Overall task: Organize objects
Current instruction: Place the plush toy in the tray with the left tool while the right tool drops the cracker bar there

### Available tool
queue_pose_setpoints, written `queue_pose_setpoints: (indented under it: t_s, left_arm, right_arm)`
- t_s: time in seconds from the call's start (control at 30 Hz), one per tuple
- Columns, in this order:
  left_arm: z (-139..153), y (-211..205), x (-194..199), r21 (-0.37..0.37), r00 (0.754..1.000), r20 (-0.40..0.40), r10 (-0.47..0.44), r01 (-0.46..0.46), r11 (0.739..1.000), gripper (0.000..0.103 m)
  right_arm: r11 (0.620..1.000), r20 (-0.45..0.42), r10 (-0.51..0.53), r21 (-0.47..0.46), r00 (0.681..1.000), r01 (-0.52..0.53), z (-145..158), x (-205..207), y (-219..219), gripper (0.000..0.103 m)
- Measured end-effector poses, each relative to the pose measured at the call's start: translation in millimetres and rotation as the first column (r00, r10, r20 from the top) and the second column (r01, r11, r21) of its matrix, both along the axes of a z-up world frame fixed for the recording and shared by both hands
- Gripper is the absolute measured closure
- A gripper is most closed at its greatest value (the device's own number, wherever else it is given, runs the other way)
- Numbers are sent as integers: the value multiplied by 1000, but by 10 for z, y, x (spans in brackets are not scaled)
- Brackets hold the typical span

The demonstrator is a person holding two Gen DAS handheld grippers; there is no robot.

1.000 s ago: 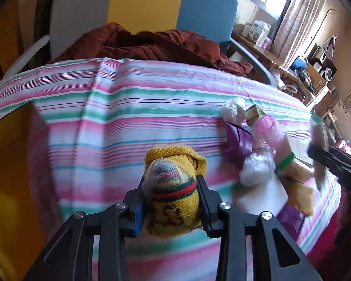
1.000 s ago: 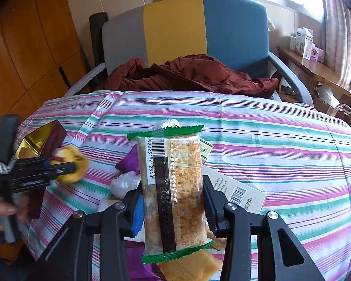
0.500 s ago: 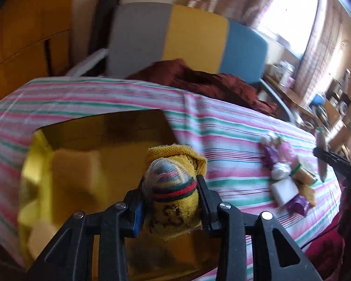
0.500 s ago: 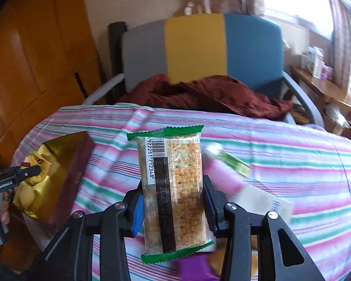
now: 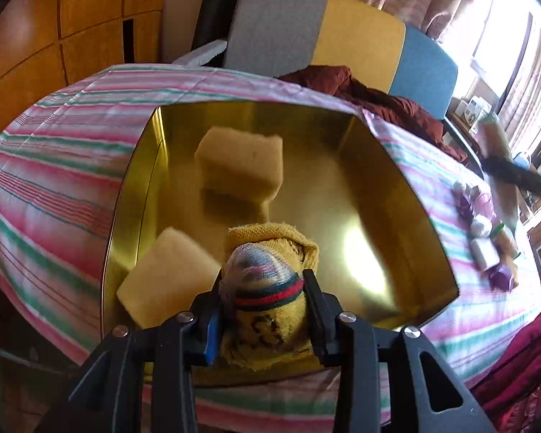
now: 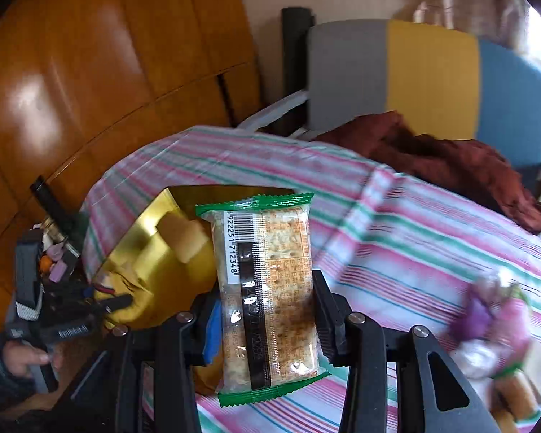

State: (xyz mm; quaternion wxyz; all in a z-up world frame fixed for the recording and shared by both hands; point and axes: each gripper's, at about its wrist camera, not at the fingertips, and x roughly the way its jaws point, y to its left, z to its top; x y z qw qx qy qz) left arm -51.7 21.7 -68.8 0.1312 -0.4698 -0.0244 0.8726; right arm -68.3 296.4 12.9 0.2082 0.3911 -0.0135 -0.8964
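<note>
My left gripper [image 5: 263,288] is shut on a yellow rolled sock [image 5: 267,274] with red and green stripes, held over the near side of an open gold box [image 5: 396,166]. Two yellow sponge blocks [image 5: 241,162] lie in the box. My right gripper [image 6: 267,296] is shut on a clear cracker packet [image 6: 267,288] with green ends, held above the striped tablecloth [image 6: 396,245], just right of the gold box [image 6: 144,238]. The left gripper [image 6: 119,301] shows at the box's near-left side.
A pile of small wrapped items [image 5: 487,238] lies on the cloth at the right, blurred in the right wrist view [image 6: 494,324]. A grey, yellow and blue chair [image 5: 324,36] with a brown garment [image 5: 378,97] stands behind the table. Wooden panels [image 6: 90,72] are at the left.
Both grippers have swung left toward the gold box. The sock went from above the cloth to over the box. The cracker packet left the item pile and now hangs beside the box.
</note>
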Motion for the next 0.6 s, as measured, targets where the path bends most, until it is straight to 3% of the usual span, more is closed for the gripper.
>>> queue_pose_setpoints:
  t_s: [0.17,0.33,0.43,0.47,0.5,0.6]
  left_arm:
    - [-106,-39,97,-16,1000,20,-17,17,1000,59]
    - [-109,-123,140,16,999,37,-12,11,1000,53]
    - [-76,-148,160,36,999,37,-12,10,999,41]
    - [-65,-162,169,45,999,36,-9,8,999,36]
    - [-52,-182,182,58,999,36,-4,2,998,34]
    - [0,-223,212,50,1000,16,21,-22,999,30]
  right_arm:
    - [999,71,42,-11,997,-42,-201,-192,-411,60]
    - [999,131,29,12,991,-31,-407,-508,-700,59]
    - [1000,137,-14,27,991,10,-451,-764,-812,56]
    - [999,134,-28,27,991,25,-452,-822,-828,49]
    - [999,130,-45,31,990,41,-439,-874,-827,43]
    - [998,112,-69,21,991,67,-387,-913,-815,41]
